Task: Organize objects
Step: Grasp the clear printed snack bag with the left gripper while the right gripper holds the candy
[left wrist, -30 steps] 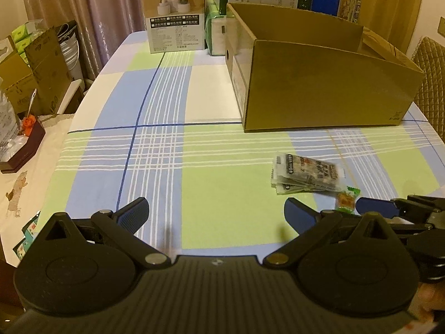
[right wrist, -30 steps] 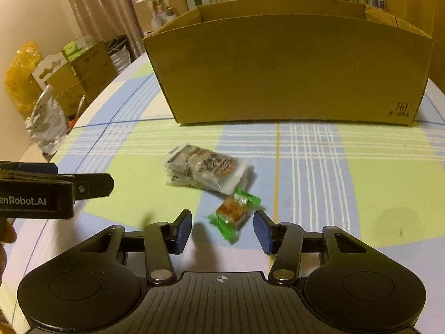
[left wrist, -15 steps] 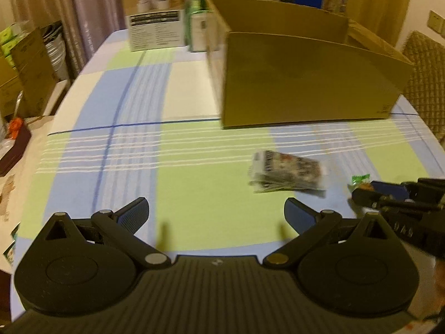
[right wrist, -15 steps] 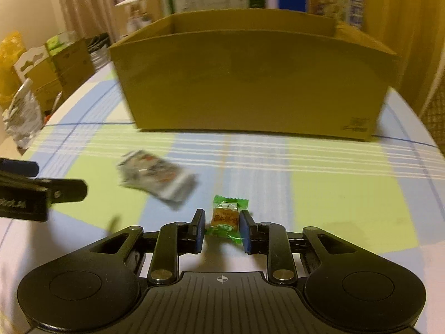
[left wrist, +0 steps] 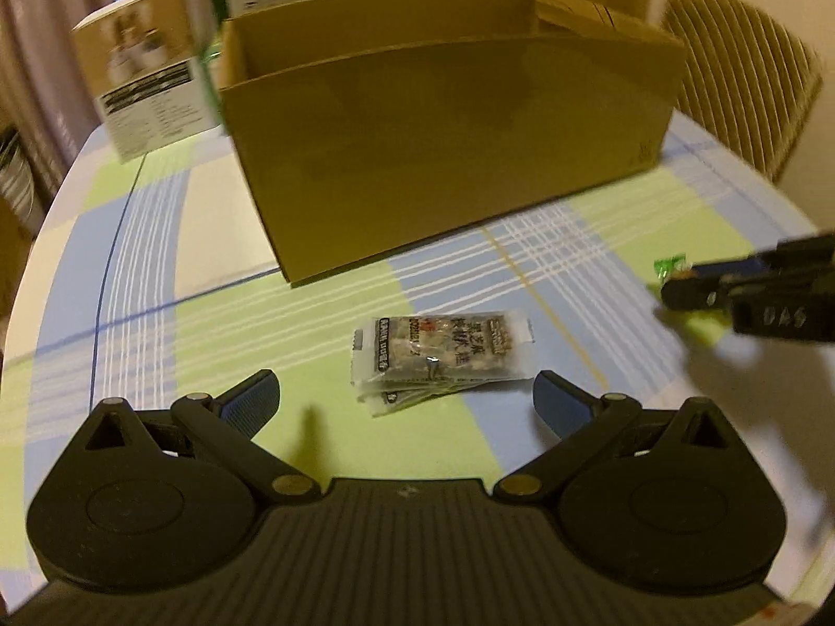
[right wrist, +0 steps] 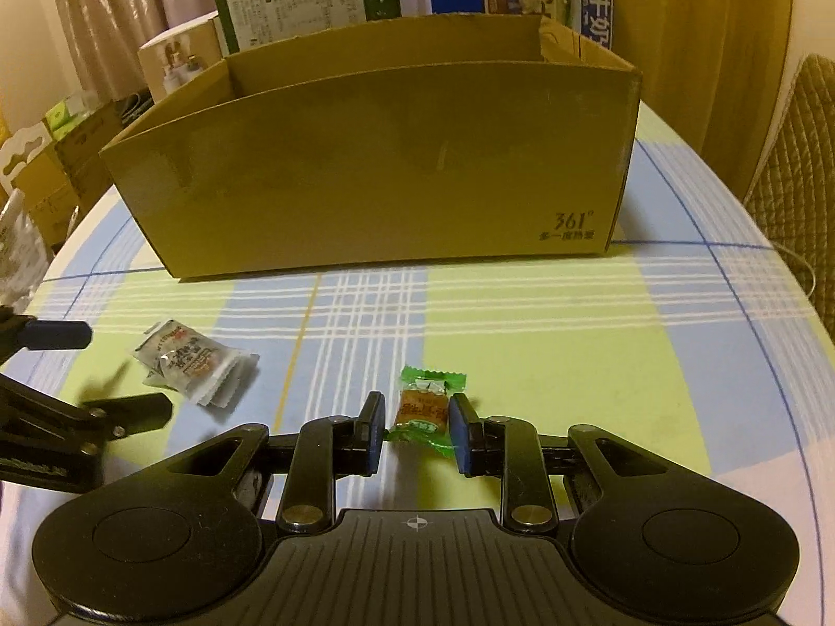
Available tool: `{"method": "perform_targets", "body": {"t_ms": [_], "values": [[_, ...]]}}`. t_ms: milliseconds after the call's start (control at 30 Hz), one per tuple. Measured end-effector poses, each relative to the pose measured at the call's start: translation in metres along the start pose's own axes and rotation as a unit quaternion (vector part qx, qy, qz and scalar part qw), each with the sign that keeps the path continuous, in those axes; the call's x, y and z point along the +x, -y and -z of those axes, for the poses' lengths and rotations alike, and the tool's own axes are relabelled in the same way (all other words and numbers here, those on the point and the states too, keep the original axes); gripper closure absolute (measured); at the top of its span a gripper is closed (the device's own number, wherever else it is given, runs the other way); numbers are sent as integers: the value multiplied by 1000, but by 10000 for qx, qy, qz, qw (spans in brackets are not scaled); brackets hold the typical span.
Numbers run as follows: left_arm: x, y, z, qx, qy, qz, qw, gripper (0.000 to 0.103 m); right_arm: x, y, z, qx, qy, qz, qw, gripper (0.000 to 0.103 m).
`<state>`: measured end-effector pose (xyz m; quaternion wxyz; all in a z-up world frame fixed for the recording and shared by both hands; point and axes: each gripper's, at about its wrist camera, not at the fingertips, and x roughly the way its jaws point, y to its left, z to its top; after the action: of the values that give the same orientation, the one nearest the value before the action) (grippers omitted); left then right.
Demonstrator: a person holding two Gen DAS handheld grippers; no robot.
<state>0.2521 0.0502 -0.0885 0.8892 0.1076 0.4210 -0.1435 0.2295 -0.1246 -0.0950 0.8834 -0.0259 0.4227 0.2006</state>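
Note:
A green-wrapped candy (right wrist: pixel 421 411) sits between the fingers of my right gripper (right wrist: pixel 417 430), which is shut on it. In the left wrist view, that candy (left wrist: pixel 669 266) pokes out at the tip of the right gripper (left wrist: pixel 678 289), above the cloth. A small stack of clear snack packets (left wrist: pixel 441 360) lies on the checked tablecloth (left wrist: pixel 156 271), just ahead of my left gripper (left wrist: pixel 404 391) and between its open fingers without touching them. From the right wrist, the packets (right wrist: pixel 195 368) appear at the left beside the left gripper (right wrist: pixel 99 373). An open cardboard box (right wrist: pixel 365 182) stands behind.
The cardboard box (left wrist: pixel 443 156) fills the far middle of the table. Printed cartons (right wrist: pixel 313 5) stand behind it and a white product box (left wrist: pixel 151 88) at the back left. A padded chair (left wrist: pixel 741 78) is at the right, and cardboard boxes (right wrist: pixel 62 156) are stacked off the left edge.
My right gripper closed on the green candy and lifted it off the cloth. My left gripper moved forward and right until the snack packets lie between its open fingers.

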Motion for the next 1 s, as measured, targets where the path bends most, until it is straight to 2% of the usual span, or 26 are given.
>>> {"method": "perform_targets", "body": {"t_ms": [100,267,467,533,700,733,767,800,867,1000], "values": [[11,1,-2,250,-66,82,9996,1,1,1,-1,43,10,-72,10000,79],[30,5,-5,681,-151,-35,9976,1,3,4,-2,106,-16,-107,9999,79],[44,8,-18,880,-71,159,9960,2,6,6,-4,154,-41,-144,9998,79],[46,9,-22,837,-118,315,9959,8,6,6,-4,177,-39,-138,9997,79],[43,11,-23,580,-227,596,9963,38,6,6,-3,209,-56,-157,9996,79],[42,12,-22,534,-246,612,9964,39,6,5,-3,207,-58,-159,9996,79],[41,13,-22,488,-281,627,9964,46,6,5,-3,199,-59,-161,9997,79],[39,13,-22,434,-319,683,9962,56,6,5,-3,196,-59,-163,9997,79],[36,14,-23,319,-408,723,9960,68,6,5,-3,196,-59,-157,9997,79],[32,17,-21,190,-458,633,9968,69,7,4,-3,213,-60,-180,9996,79]]}}
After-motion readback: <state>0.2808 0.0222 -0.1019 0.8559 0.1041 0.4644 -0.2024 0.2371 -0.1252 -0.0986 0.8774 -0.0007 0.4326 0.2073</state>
